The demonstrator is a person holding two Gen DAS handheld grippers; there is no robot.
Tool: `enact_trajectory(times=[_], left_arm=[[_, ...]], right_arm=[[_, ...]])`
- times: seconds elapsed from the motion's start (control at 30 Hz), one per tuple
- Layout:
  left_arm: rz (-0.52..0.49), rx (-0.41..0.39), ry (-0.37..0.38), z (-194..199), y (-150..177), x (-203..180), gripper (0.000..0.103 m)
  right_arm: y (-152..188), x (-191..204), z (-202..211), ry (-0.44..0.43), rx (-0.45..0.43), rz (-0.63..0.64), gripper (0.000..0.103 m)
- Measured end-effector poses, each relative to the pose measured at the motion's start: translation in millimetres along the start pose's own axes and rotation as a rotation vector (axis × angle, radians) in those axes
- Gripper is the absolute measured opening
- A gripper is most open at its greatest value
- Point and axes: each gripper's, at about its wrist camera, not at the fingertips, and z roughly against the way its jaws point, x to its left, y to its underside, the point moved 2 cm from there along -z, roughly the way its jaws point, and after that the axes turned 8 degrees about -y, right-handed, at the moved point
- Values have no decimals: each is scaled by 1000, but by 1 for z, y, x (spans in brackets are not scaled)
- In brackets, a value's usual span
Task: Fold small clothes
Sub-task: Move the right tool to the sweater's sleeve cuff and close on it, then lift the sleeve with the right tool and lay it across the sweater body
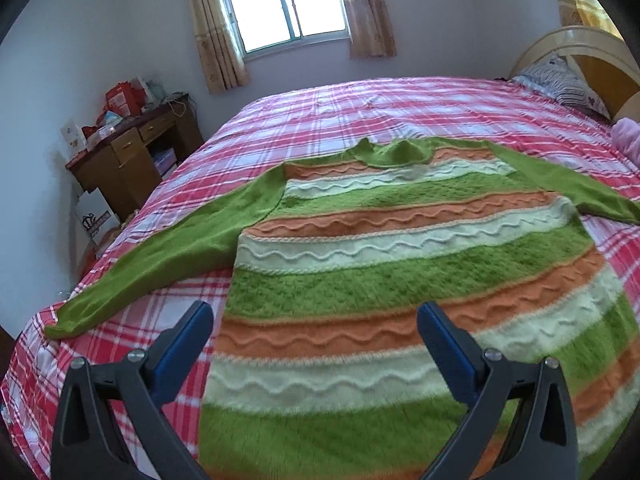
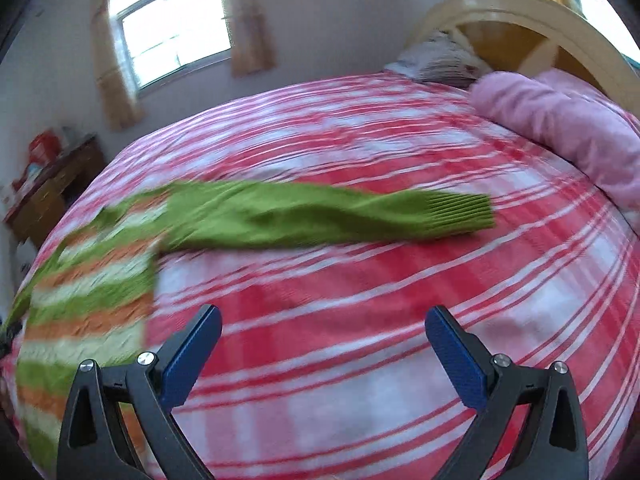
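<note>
sweater (image 1: 400,264), striped and fuzzy, lies flat on the plaid bed (image 1: 360,104), sleeves spread, likely soft, light and floppy, best pinched at a ribbed cuff (image 2: 468,214), while the left gripper (image 1: 316,324) and right gripper (image 2: 324,328) hover over it, jaws apart and empty.

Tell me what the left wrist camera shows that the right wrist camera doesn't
Only the left wrist view shows the sweater's striped body, its green collar and the left sleeve spread flat toward the bed edge. Only the right wrist view shows the right sleeve's ribbed cuff and most of the pink blanket roll near the headboard. Both show the red plaid bedspread, the window, the wooden desk, and open tongs holding nothing: the left tongs over the hem, the right tongs over bare bedspread.
</note>
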Motion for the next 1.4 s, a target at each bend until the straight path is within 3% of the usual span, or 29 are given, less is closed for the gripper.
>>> enact_trajectory(times=[0.13, 0.27, 0.47, 0.57, 0.63, 0.7, 0.77, 0.9, 1.2, 1.4], left_arm=[[15, 32, -13, -19, -4, 1, 103], [28, 58, -29, -33, -5, 2, 103], [53, 85, -47, -46, -2, 9, 103], [52, 98, -49, -51, 0, 8, 103], [48, 101, -52, -52, 1, 7, 103], [48, 104, -53, -52, 3, 7, 103], [50, 107, -51, -53, 3, 7, 103], [52, 107, -48, -53, 2, 7, 103], [92, 92, -45, -46, -1, 19, 103], [90, 98, -33, -45, 4, 20, 103]], right_arm=[[-31, -58, -8, 50, -16, -122, 99], [-55, -103, -24, 68, -12, -214, 89], [-74, -152, -52, 34, 22, -369, 77], [-77, -170, -71, -46, 68, -461, 61], [-77, -174, -80, -117, 92, -514, 58], [-79, -173, -82, -144, 102, -528, 26], [-78, -169, -83, -195, 118, -544, 14], [-83, -159, -70, -169, 84, -484, 7], [-118, -130, -6, -134, -118, -347, 2], [-104, -159, -31, 75, 8, -381, 5]])
